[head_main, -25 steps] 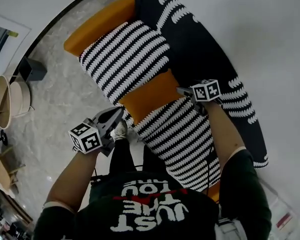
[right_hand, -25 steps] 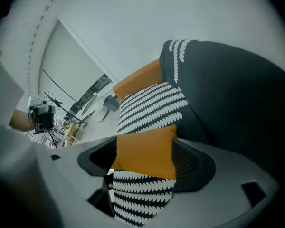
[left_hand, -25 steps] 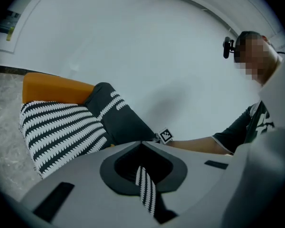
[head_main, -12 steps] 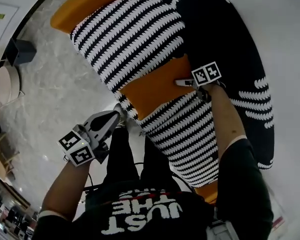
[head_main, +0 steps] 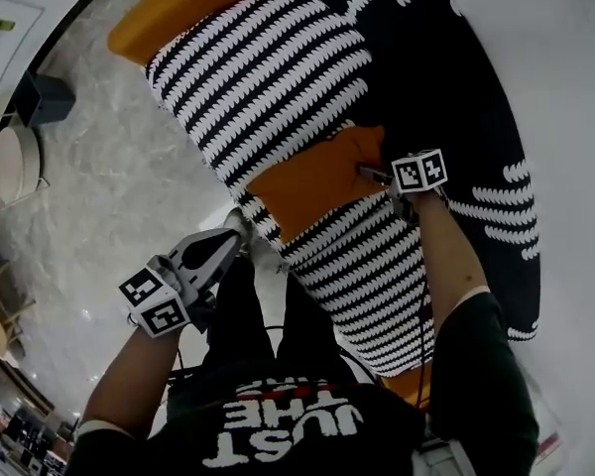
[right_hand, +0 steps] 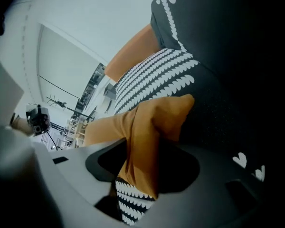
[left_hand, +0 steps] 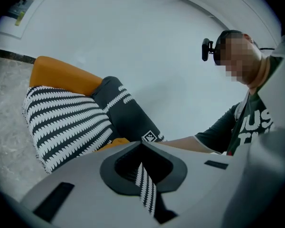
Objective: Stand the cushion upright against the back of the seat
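Note:
An orange cushion (head_main: 312, 178) lies flat on the sofa seat between two black-and-white striped cushions (head_main: 258, 77) and in front of the black back cushion (head_main: 446, 107). My right gripper (head_main: 369, 174) is at its far corner by the backrest. Its jaws have just been closing and now pinch a fold of the orange cushion (right_hand: 154, 122) in the right gripper (right_hand: 143, 175) view. My left gripper (head_main: 230, 244) is at the seat's front edge. In the left gripper (left_hand: 143, 177) view its jaws are shut on a thin strip of striped fabric (left_hand: 147, 194).
The orange sofa arm (head_main: 178, 8) is at the far left. Marble floor (head_main: 109, 206) lies to the left with a dark box (head_main: 40, 102) and a round basket (head_main: 5, 167). A white wall (head_main: 565, 117) stands behind the sofa. The person's legs stand against the seat front.
The right gripper has come down onto the orange cushion's far corner and closed on it, puckering the fabric. The left gripper has sunk a little at the seat front.

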The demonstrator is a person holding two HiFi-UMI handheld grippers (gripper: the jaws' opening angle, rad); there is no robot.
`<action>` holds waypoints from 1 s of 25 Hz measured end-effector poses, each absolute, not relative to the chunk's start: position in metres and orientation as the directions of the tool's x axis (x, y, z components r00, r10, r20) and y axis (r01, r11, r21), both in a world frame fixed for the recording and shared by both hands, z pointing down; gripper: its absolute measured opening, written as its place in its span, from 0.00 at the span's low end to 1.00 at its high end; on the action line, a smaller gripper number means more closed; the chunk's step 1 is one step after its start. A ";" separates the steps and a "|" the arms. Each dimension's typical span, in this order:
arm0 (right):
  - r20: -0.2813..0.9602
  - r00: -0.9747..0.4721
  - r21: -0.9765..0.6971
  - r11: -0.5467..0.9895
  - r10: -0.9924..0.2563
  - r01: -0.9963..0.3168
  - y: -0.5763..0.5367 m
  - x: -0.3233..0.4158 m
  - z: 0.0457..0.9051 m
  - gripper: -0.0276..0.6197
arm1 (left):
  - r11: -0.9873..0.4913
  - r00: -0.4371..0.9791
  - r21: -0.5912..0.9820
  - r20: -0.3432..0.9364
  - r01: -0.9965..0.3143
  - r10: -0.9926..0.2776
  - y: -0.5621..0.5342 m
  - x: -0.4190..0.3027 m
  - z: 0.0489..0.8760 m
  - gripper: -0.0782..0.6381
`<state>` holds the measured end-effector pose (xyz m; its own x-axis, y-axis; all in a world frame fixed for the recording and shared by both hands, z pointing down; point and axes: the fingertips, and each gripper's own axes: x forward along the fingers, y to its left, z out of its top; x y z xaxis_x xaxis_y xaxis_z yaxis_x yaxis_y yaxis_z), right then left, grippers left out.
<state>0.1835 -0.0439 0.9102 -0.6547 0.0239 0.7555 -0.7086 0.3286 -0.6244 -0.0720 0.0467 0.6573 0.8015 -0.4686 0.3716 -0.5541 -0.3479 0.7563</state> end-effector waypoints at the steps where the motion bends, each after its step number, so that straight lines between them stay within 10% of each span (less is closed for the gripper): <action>1: 0.748 -0.664 -0.623 0.341 -0.007 -0.704 -0.038 0.186 0.900 0.37 | -0.359 0.802 0.750 0.369 -0.556 -0.470 0.051 -0.068 0.652 0.12; 25: 0.575 -0.448 0.210 0.653 -0.685 -0.728 -0.134 0.224 0.359 0.15 | -0.611 0.786 0.545 0.157 -0.573 -0.597 0.022 -0.122 0.395 0.12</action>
